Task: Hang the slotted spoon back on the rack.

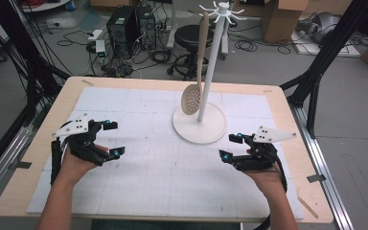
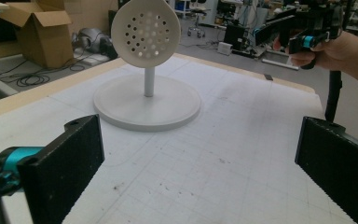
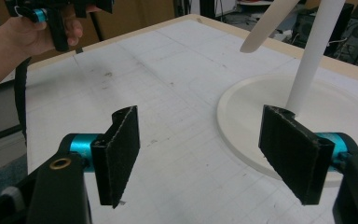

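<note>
A white rack with a round base (image 1: 200, 125) and a tall pole (image 1: 213, 57) stands at the table's middle back. A pale slotted spoon (image 1: 192, 99) hangs from one of its top hooks, its perforated bowl (image 2: 142, 29) just above the base. My left gripper (image 1: 112, 140) rests at the left of the mat, open and empty. My right gripper (image 1: 232, 147) sits right of the base, also open with nothing between its jaws. In the right gripper view the base (image 3: 261, 116) lies just beyond the right jaw.
A white gridded mat (image 1: 163, 163) covers the wooden table (image 1: 28, 172). Black frame legs stand at both sides of the table. Beyond it the floor holds a stool (image 1: 190, 40), computer towers, cables and cardboard boxes (image 2: 42, 35).
</note>
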Demonstrator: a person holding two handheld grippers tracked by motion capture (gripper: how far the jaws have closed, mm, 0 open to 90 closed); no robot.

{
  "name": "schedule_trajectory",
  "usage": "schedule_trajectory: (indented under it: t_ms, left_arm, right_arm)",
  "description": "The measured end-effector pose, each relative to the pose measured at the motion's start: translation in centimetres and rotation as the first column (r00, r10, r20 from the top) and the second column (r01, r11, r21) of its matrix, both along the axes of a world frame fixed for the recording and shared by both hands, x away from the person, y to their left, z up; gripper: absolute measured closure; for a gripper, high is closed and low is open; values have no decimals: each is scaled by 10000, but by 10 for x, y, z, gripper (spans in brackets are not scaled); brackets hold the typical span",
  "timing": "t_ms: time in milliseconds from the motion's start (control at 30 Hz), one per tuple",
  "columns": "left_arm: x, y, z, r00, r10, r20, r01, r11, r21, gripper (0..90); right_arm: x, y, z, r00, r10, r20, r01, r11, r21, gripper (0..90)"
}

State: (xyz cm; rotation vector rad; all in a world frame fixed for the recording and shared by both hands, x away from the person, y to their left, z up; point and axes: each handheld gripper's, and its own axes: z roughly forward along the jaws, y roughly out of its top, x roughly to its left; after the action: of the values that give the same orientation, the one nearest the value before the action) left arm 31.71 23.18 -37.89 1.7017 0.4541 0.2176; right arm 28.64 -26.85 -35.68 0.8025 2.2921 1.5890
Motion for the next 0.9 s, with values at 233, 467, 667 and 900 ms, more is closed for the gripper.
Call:
schedule_trajectory:
  t_ms: [233,467,667,900]
  left_arm:
    - [0,0,0,10000,-15,-4,15,10000,8,17]
    - [2,-1,-1,10000,-33,-5,33,10000,42,17]
    - [1,-1,1,10000,-23,29,23,10000,-6,17]
    - [-3,-3,2,9998,-149,104,147,9997,216,17]
  right_arm:
    - [0,0,0,10000,10,-5,-10,10000,-12,281]
    - [2,-2,-1,10000,29,-50,-28,10000,94,280]
    - [3,-3,-2,10000,-13,-63,13,10000,78,280]
    - [2,2,-1,10000,6,-55,-6,10000,-34,280]
